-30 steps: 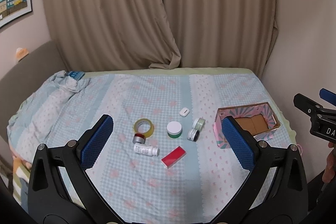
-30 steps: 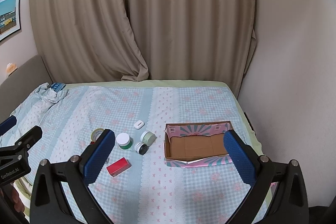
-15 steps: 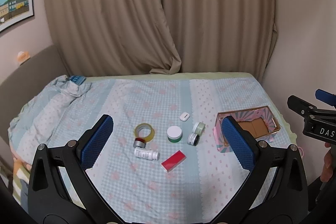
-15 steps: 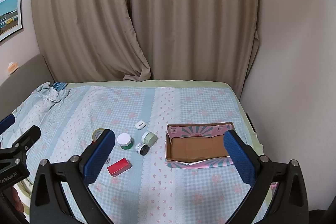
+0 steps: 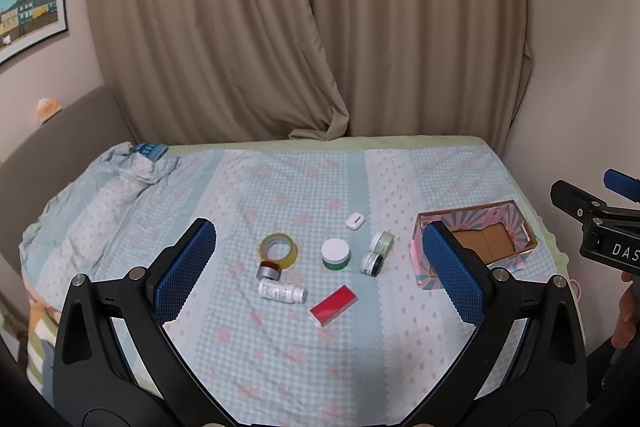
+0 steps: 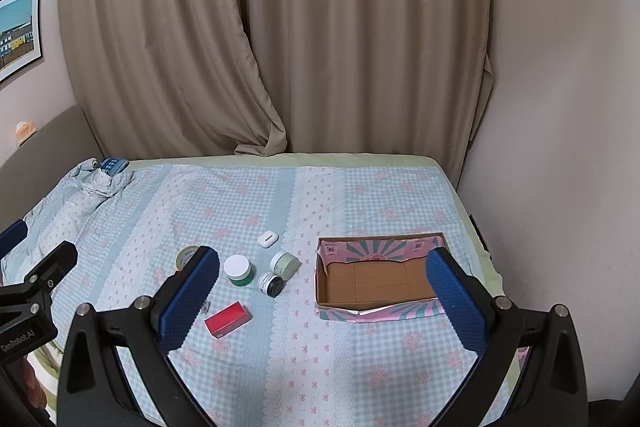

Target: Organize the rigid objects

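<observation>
A: Where's everything relative to the open pink cardboard box (image 6: 380, 279)?
B: Left of it on the bed (image 6: 360, 195): red rectangular box (image 6: 227, 319), white-lidded green jar (image 6: 239, 270), yellow tape roll (image 5: 278, 251)
A: The grippers?
B: Left gripper (image 5: 320, 269) and right gripper (image 6: 322, 287) both spread wide, empty, above the bed

Beige curtains (image 5: 304, 27), framed pic (image 5: 30, 1), bed (image 6: 360, 195), maybe sofa (image 5: 60, 131).

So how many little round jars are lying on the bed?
3: a white-lidded green jar in the middle, a pale green jar on its side to its right, and a small black jar touching that. None seems hidden.
</observation>
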